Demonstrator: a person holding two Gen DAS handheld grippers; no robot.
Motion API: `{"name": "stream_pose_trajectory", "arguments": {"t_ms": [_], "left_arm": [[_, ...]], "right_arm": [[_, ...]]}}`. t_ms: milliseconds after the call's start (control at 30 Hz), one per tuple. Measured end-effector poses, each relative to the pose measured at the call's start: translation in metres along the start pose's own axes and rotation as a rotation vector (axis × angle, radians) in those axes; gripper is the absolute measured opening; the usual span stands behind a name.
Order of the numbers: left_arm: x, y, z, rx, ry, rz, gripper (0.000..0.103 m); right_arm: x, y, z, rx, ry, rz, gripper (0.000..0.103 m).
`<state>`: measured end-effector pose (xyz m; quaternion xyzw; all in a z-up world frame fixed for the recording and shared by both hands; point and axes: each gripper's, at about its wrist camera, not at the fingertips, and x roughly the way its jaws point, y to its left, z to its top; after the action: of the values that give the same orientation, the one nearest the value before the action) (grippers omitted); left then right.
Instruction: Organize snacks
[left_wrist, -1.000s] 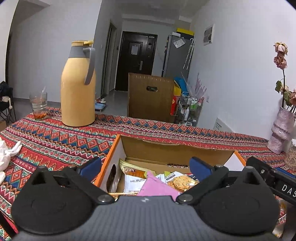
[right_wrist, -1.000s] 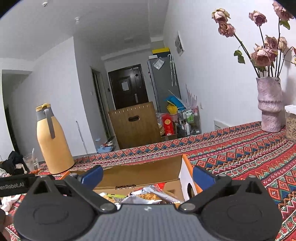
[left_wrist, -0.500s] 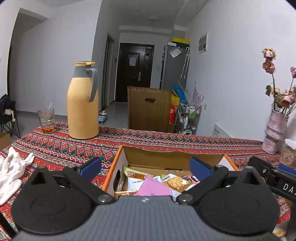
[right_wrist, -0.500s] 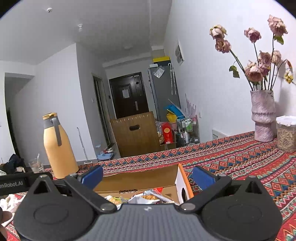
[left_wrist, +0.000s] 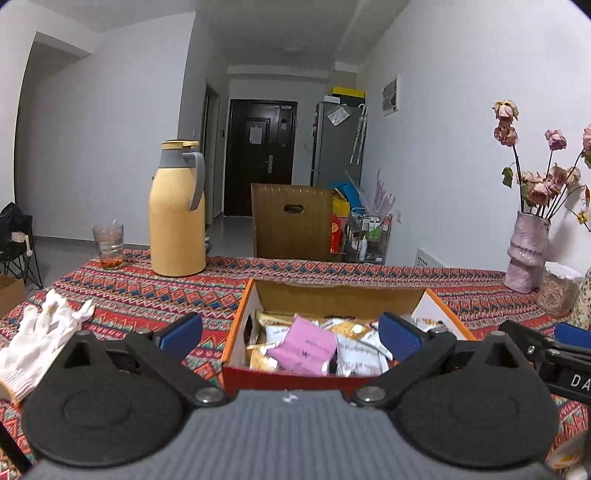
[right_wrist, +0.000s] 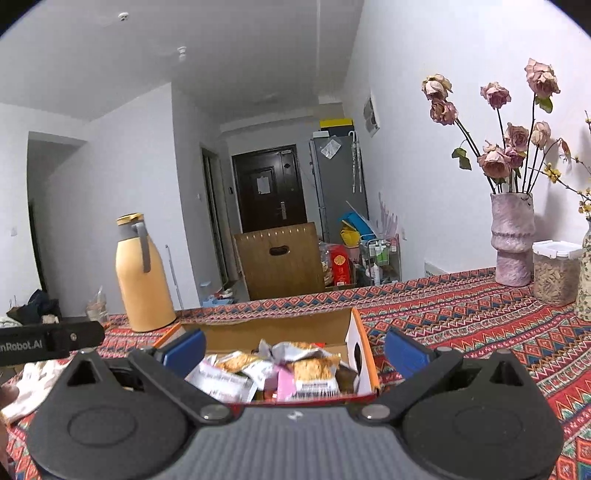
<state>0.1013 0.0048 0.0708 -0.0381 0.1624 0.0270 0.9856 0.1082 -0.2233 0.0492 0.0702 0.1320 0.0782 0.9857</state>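
Wide across both views runs the worktop (left_wrist: 129, 291) under its red zigzag-patterned cloth, and right in the middle of it sits the cardboard snack box (left_wrist: 236, 332), orange along its rim, white on its outer sides, top open to us. Over on the far left of the cloth stands the tall yellow thermos jug (left_wrist: 177, 218) with its grey handle, upright, and just beside it a drinking glass (left_wrist: 108, 245) with something reddish at the bottom. On the far right, by the wall, a pink textured vase (right_wrist: 513, 243) holds dried roses, and next to it a clear lidded canister (right_wrist: 556, 271) of grain or seeds. Now the tools: the left gripper (left_wrist: 290, 332) hangs in front of the box with its blue-padded jaws spread wide, nothing between them, and the right gripper (right_wrist: 293, 345) mirrors it, jaws parted just as wide and holding nothing. A white cotton glove (left_wrist: 37, 343) lies crumpled on the cloth at the near left, well apart from the box. Inside the box, the snack packets (left_wrist: 356, 349) are heaped loosely, white and golden wrappers overlapping, and a pink packet (left_wrist: 304, 347) lies tilted on top of the pile near the front wall.
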Motion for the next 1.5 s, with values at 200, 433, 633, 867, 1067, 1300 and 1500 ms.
{"name": "stream_pose_trajectory", "arguments": {"t_ms": [200, 433, 633, 867, 1067, 1300, 1500], "left_arm": [[-0.019, 0.006, -0.021, 0.024, 0.032, -0.011, 0.103], [-0.033, 0.013, -0.046, 0.038, 0.078, -0.025, 0.103], [-0.034, 0.016, -0.068, 0.067, 0.134, -0.031, 0.103], [-0.034, 0.021, -0.087, 0.055, 0.194, -0.040, 0.103], [-0.037, 0.026, -0.097, 0.044, 0.226, -0.043, 0.103], [-0.038, 0.027, -0.101, 0.039, 0.240, -0.042, 0.103], [-0.039, 0.027, -0.103, 0.037, 0.244, -0.045, 0.103]], "right_arm": [[-0.022, 0.005, -0.016, -0.025, 0.034, 0.015, 0.103], [-0.036, 0.009, -0.037, -0.045, 0.102, 0.018, 0.103], [-0.040, 0.005, -0.056, -0.051, 0.165, 0.010, 0.103], [-0.043, -0.001, -0.072, -0.045, 0.217, 0.001, 0.103], [-0.042, -0.003, -0.080, -0.043, 0.246, -0.003, 0.103], [-0.040, -0.003, -0.085, -0.045, 0.269, -0.006, 0.103], [-0.039, -0.002, -0.088, -0.048, 0.279, -0.006, 0.103]]}}
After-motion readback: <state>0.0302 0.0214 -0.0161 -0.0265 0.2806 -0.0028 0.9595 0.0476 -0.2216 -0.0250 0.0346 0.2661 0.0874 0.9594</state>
